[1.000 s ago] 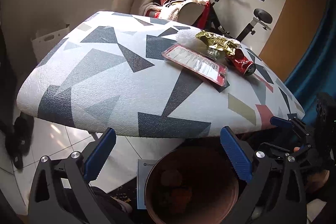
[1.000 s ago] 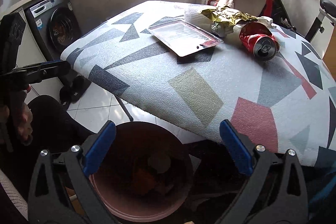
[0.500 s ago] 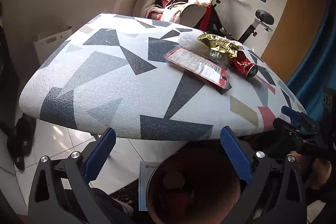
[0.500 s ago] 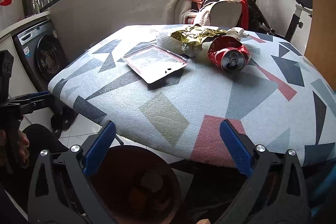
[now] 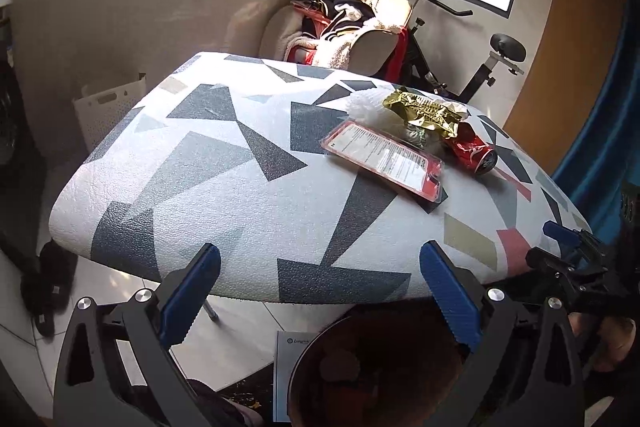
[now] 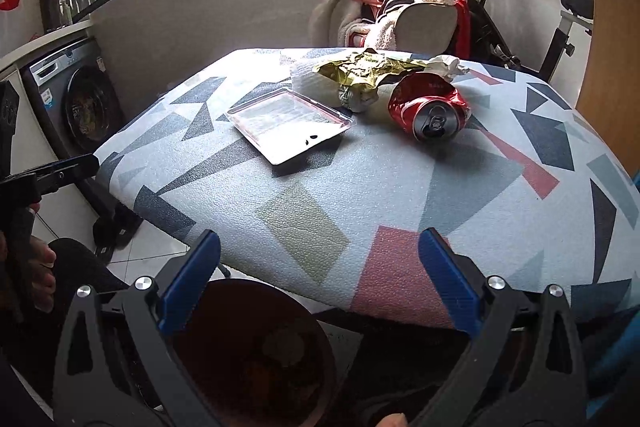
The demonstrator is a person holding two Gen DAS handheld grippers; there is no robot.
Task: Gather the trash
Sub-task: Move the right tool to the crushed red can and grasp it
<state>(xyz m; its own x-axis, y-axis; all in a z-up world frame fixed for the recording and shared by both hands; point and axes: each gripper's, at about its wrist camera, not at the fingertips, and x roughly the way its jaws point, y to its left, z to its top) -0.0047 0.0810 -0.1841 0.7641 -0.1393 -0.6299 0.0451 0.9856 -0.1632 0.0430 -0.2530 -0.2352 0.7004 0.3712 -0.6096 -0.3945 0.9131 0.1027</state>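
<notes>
On the patterned table (image 5: 224,187) (image 6: 360,195) lie a flat red-edged plastic package (image 5: 384,159) (image 6: 290,123), a crushed red can (image 5: 472,149) (image 6: 430,107), a gold crumpled wrapper (image 5: 426,111) (image 6: 364,71) and white crumpled paper (image 5: 364,105) (image 6: 448,63). A brown bin (image 5: 372,367) (image 6: 256,351) with trash inside stands on the floor below the table's near edge. My left gripper (image 5: 320,295) is open and empty above the bin. My right gripper (image 6: 320,287) is open and empty, at the table's near edge.
A chair piled with clothes (image 5: 344,27) (image 6: 404,11) and an exercise bike (image 5: 480,67) stand behind the table. A washing machine (image 6: 76,103) is at the left. A white basket (image 5: 108,107) stands by the wall. A booklet (image 5: 288,371) lies on the floor.
Both grippers have risen and tilted up from the bin towards the table; the trash on the table now sits nearer the middle of both views. Both stayed open and empty.
</notes>
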